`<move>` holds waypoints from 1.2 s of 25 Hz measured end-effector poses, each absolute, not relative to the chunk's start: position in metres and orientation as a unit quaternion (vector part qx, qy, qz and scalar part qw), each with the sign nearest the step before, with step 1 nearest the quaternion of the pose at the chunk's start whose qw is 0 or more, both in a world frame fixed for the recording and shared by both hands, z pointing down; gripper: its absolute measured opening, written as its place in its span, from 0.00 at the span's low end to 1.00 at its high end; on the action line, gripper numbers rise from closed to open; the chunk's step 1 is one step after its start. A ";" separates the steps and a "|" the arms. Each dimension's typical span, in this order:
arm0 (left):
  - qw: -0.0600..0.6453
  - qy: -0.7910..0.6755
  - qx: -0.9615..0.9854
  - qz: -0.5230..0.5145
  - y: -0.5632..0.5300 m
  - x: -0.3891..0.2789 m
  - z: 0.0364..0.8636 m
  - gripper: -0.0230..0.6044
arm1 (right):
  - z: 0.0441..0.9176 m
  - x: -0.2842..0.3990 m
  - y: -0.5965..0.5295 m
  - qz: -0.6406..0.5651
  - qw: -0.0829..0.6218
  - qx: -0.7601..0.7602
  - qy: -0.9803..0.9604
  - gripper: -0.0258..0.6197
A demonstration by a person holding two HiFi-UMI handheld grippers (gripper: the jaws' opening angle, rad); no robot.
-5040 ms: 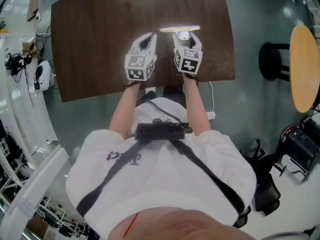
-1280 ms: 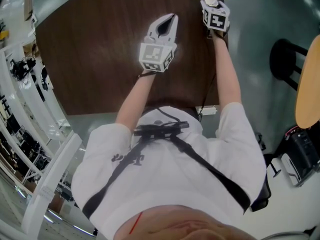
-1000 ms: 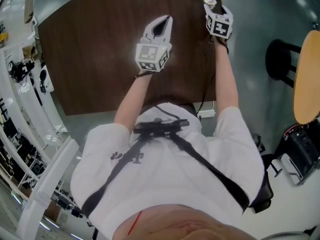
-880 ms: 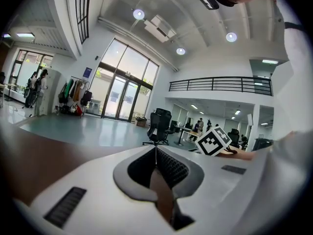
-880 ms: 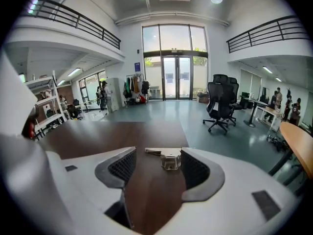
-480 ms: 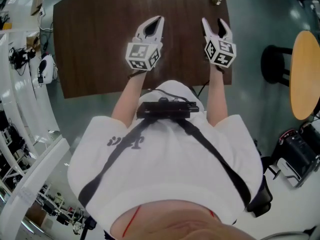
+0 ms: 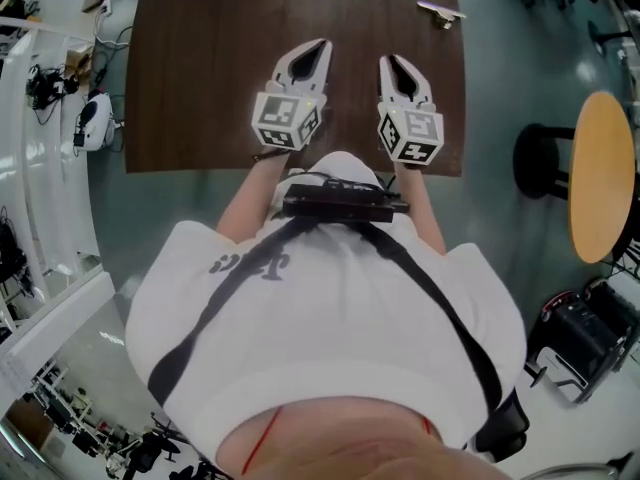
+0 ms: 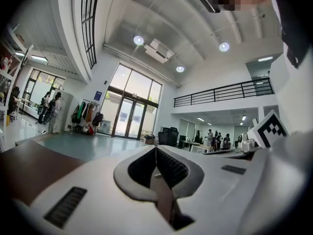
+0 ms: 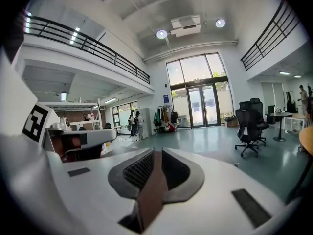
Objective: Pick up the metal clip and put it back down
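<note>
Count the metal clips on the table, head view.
1. The metal clip lies on the table near its far right corner. The person covers part of the near edge, so another could be hidden there.

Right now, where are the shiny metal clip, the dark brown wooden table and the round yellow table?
shiny metal clip (image 7: 441,11), head view, middle of its silver body.
dark brown wooden table (image 7: 220,58), head view, bare patch of its top.
round yellow table (image 7: 602,173), head view, middle of its top.
</note>
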State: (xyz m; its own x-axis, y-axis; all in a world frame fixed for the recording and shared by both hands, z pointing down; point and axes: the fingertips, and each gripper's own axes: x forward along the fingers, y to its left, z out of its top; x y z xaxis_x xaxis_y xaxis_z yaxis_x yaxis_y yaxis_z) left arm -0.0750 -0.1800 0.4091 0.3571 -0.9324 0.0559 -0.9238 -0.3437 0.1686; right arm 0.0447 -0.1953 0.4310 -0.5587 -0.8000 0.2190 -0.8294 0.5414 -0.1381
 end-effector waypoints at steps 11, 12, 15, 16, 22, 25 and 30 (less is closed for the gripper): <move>0.066 -0.567 0.820 -0.033 -0.156 -0.069 0.386 0.06 | 0.393 0.027 -0.176 0.086 0.045 0.470 -0.877 0.05; 0.064 -0.567 0.821 -0.034 -0.154 -0.069 0.386 0.06 | 0.392 0.028 -0.176 0.084 0.043 0.472 -0.876 0.05; 0.058 -0.570 0.819 -0.031 -0.151 -0.073 0.387 0.06 | 0.391 0.027 -0.178 0.082 0.040 0.476 -0.875 0.05; 0.058 -0.571 0.818 -0.030 -0.151 -0.074 0.388 0.06 | 0.391 0.026 -0.178 0.081 0.040 0.477 -0.874 0.05; 0.058 -0.574 0.816 -0.029 -0.153 -0.083 0.386 0.06 | 0.391 0.016 -0.181 0.088 0.038 0.475 -0.875 0.05; 0.057 -0.576 0.815 -0.032 -0.153 -0.084 0.383 0.06 | 0.390 0.010 -0.180 0.089 0.037 0.466 -0.880 0.05; 0.055 -0.580 0.812 -0.035 -0.158 -0.086 0.380 0.06 | 0.389 0.013 -0.190 0.088 0.038 0.468 -0.878 0.05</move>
